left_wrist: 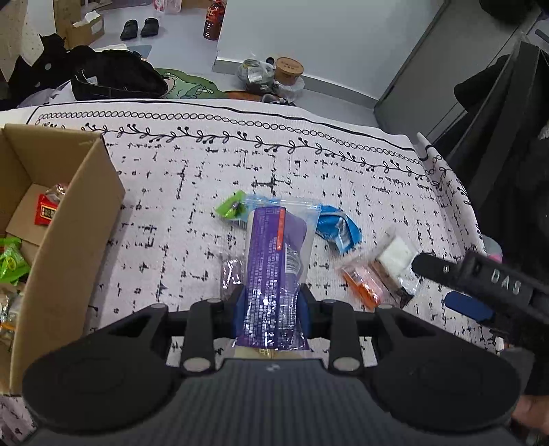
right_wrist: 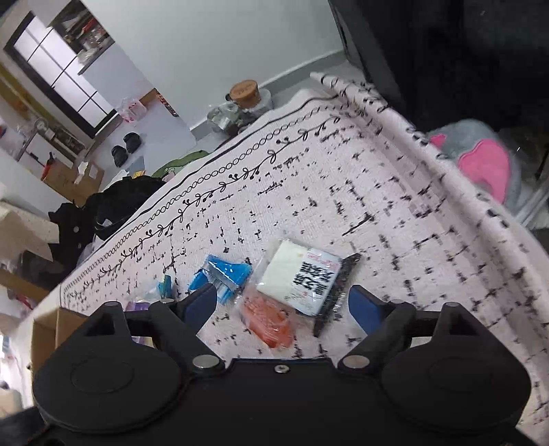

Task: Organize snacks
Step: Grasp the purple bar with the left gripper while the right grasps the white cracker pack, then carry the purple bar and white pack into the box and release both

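Note:
My left gripper (left_wrist: 271, 308) is shut on a purple snack packet (left_wrist: 272, 271) in clear wrap and holds it above the patterned tablecloth (left_wrist: 192, 192). A cardboard box (left_wrist: 65, 247) with several snacks inside stands to its left. On the cloth lie a green packet (left_wrist: 229, 208), a blue packet (left_wrist: 338, 229), an orange packet (left_wrist: 362, 283) and a white packet (left_wrist: 394, 257). My right gripper (right_wrist: 283, 303) is open, low over the orange packet (right_wrist: 269, 322) and white packet (right_wrist: 302, 274). The blue packet (right_wrist: 223, 274) lies by its left finger (right_wrist: 200, 302).
The table's right edge (right_wrist: 480, 212) drops off near a pink and grey plush (right_wrist: 480, 161). Black clothes (left_wrist: 113, 75) lie past the far edge. A lidded jar (left_wrist: 290, 70), bags, shoes (left_wrist: 139, 27) and a bottle sit on the floor.

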